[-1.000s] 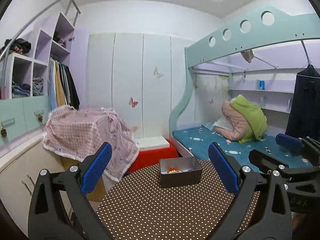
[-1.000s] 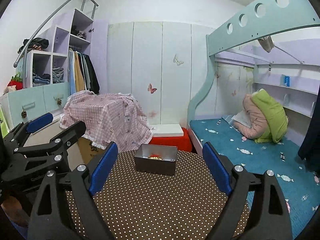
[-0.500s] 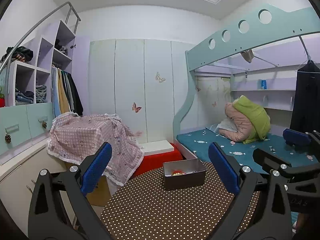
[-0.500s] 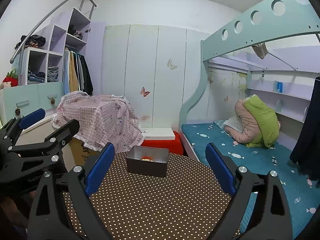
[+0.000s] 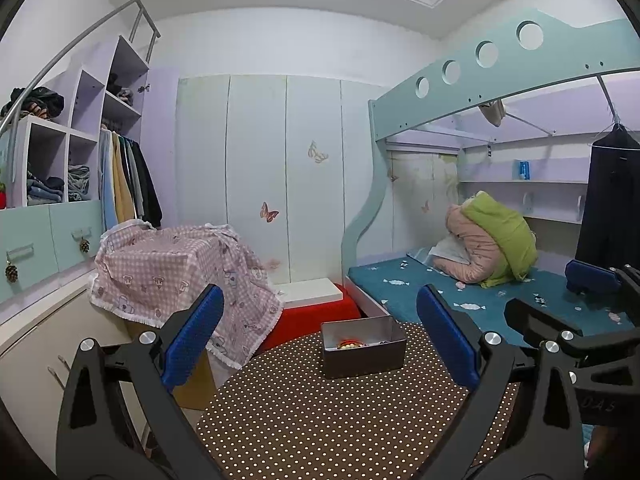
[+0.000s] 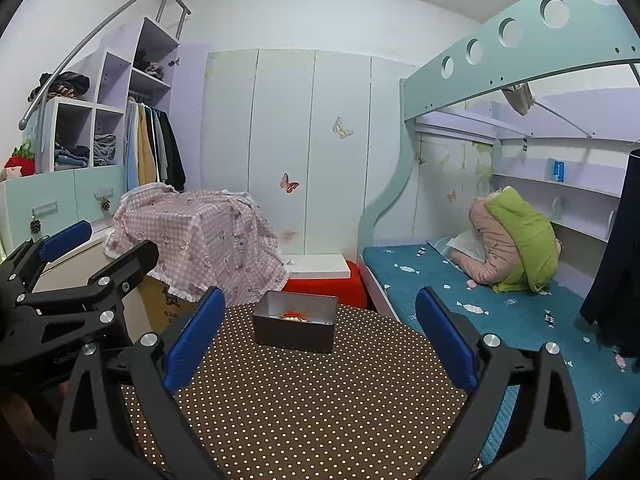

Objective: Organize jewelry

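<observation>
right wrist view: right gripper (image 6: 320, 340) opening with nothing between, left gripper (image 5: 320, 340) apart and empty; beads (image 6: 294, 316) in far tin (image 6: 294, 336) look light, slippery, so pinch the strand, not the tin wall.

Left gripper (image 5: 320, 332) gaping, empty; right gripper (image 6: 320, 332) opening, empty

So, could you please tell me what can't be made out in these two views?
- Items in the tin: both views, too small; the near wall hides most.
- Table's near edge: both views, behind the jaws.
- Whatever the checked cloth covers: both views.
</observation>
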Tool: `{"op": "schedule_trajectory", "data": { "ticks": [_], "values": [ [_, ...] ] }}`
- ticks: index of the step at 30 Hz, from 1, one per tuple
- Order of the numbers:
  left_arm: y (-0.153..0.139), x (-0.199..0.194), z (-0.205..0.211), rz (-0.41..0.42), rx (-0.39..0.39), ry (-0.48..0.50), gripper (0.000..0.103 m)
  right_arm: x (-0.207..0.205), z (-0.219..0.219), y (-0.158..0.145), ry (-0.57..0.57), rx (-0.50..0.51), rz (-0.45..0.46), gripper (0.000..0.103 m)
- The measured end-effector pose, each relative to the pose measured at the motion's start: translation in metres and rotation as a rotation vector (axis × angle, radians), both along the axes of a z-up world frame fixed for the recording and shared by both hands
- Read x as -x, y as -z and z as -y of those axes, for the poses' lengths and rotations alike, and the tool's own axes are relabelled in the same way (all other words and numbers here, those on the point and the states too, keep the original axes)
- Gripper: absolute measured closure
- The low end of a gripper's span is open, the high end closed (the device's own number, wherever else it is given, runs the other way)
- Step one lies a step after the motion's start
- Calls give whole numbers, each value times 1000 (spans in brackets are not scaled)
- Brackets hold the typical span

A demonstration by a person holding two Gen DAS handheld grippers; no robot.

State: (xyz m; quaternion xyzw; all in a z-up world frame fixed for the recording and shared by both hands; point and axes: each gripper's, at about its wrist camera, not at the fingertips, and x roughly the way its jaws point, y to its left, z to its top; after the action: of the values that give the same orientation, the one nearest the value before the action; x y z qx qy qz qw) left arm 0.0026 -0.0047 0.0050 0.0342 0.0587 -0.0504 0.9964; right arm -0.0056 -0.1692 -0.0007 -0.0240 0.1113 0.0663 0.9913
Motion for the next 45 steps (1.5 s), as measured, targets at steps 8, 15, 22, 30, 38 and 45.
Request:
{"op": "schedule_trajectory", "data": {
  "ticks": [8,15,22,30,38,45],
  "values": [
    [0,0,-1,6,-2,-1,6,1,3,-1,-4,-8,-1,10],
    [0,0,1,5,-3,0,6,1,3,-1,-4,-9,-2,10],
    [-1,0,0,6,-1,1,6,1,3,-2,-4,-13,-3,9],
    [-1,1,1,8,-2,-1,6,2,1,-2,-6,-16,-8,8],
    [-1,0,2,8,-4,-1,6,2,1,-2,-6,-17,-10,8],
    [0,0,1,7,-1,-1,6,1,0,-2,-5,-17,-12,8]
  ]
}}
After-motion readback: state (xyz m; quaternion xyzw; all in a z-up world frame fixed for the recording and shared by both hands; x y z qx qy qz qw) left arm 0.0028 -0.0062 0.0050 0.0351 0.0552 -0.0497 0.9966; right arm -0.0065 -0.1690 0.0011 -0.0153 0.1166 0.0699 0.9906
